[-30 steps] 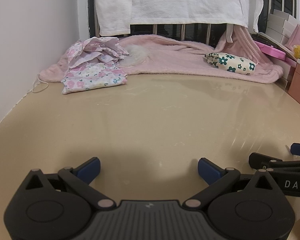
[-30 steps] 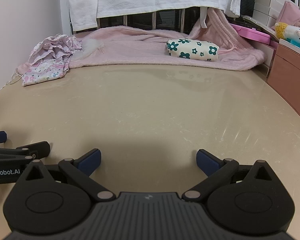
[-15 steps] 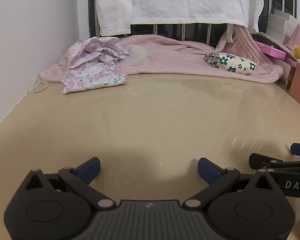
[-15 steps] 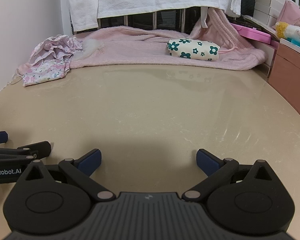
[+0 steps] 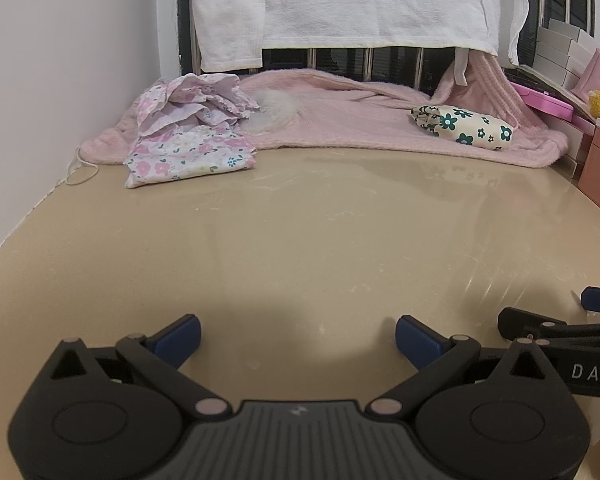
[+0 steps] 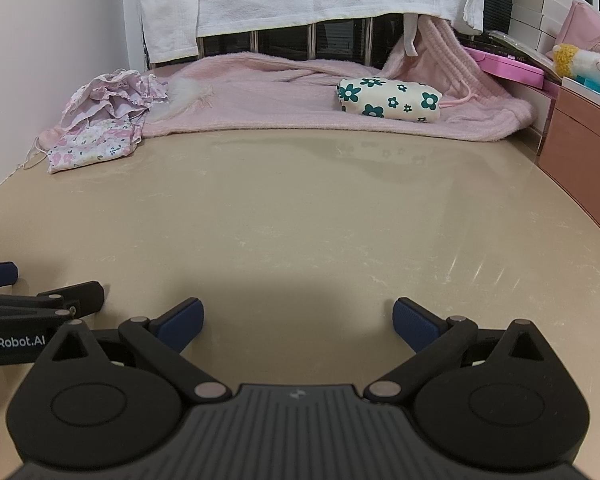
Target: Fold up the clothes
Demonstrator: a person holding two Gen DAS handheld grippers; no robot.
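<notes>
From the left wrist camera, the glossy beige stone counter (image 5: 300,220) lay bare across its whole middle, which looked like working room kept free for spreading a garment. The clothes to be folded sat at the far edge: a crumpled pile of pink-and-white floral garments (image 5: 188,144) in the far left corner near the wall, partly on a fluffy pink blanket (image 5: 360,124) that ran along the back of the counter. A cream bundle printed with dark green flowers (image 5: 462,126) rested on that blanket towards the right, already compact and apparently folded. A white towel (image 5: 340,0) hung over the rail behind. The left tongs (image 5: 298,334) were held low over the near counter, pointing level at the far edge, their blue-padded fingers spread wide with nothing between them. The right tongs (image 5: 560,320) showed just beside them at the right edge, seen side-on.

From the right wrist camera, the same layout held: floral pile (image 6: 100,128) far left, flowered bundle (image 6: 388,98) far right of centre, both well apart from the tools. A stuffed toy lamb (image 6: 580,64) sat on pink storage boxes (image 6: 580,136) to the right. The right tongs (image 6: 296,320) hovered low and level too, fingers wide apart and empty, with the left tongs (image 6: 40,296) alongside. Both seemed poised to reach for the floral pile.
</notes>
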